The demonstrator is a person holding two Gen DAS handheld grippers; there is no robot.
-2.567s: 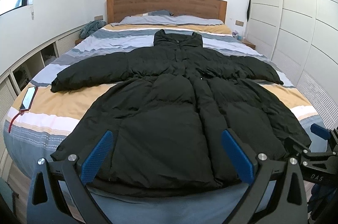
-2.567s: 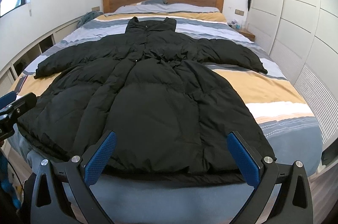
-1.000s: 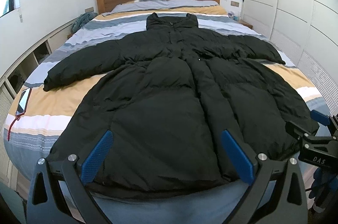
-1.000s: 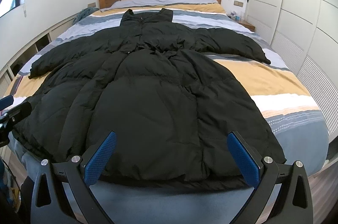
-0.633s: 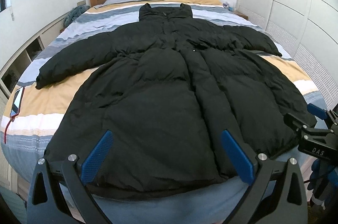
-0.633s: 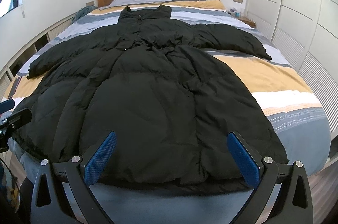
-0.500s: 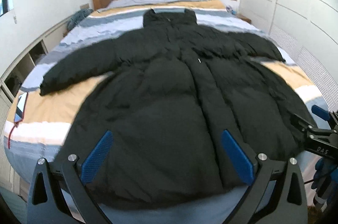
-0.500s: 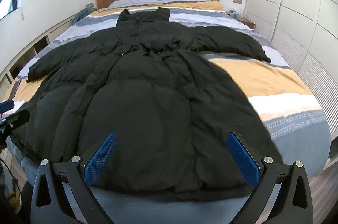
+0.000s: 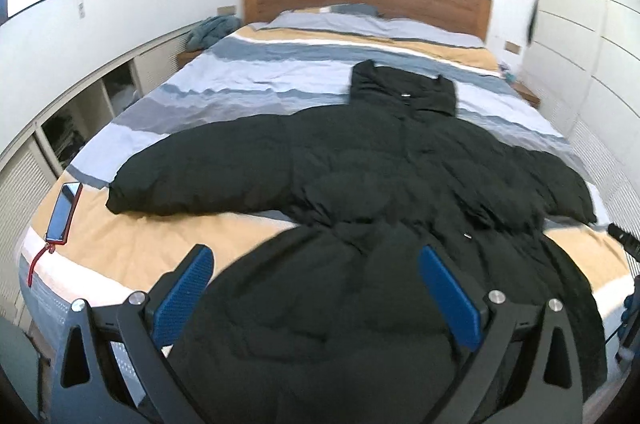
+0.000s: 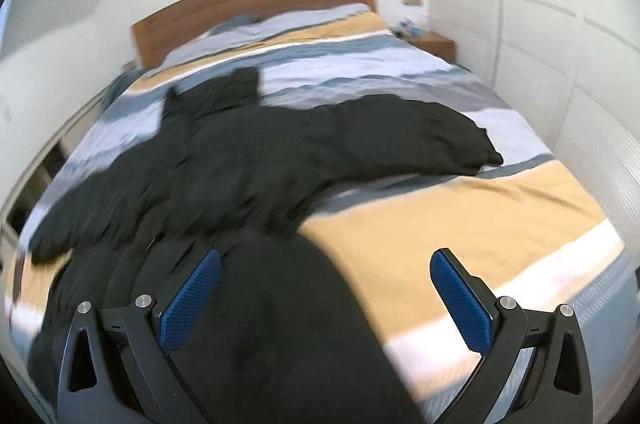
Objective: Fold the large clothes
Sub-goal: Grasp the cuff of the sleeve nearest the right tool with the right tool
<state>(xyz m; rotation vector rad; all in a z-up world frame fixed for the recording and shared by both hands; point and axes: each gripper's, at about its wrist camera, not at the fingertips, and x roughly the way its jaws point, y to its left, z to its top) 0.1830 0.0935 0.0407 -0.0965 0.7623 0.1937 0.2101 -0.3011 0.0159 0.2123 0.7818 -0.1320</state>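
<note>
Coat hem, framed earlier, is now overshot; left gripper and right gripper, fingers spread wide and empty, were advanced toward the sleeves, so folding is likely starting there.

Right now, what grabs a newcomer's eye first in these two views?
The black puffer coat dominates, spread flat with sleeves out across the striped bed. Next, a phone in a red case near the bed's left edge. Both the left hand-held gripper and the right hand-held gripper are open over the coat's lower part.
</note>
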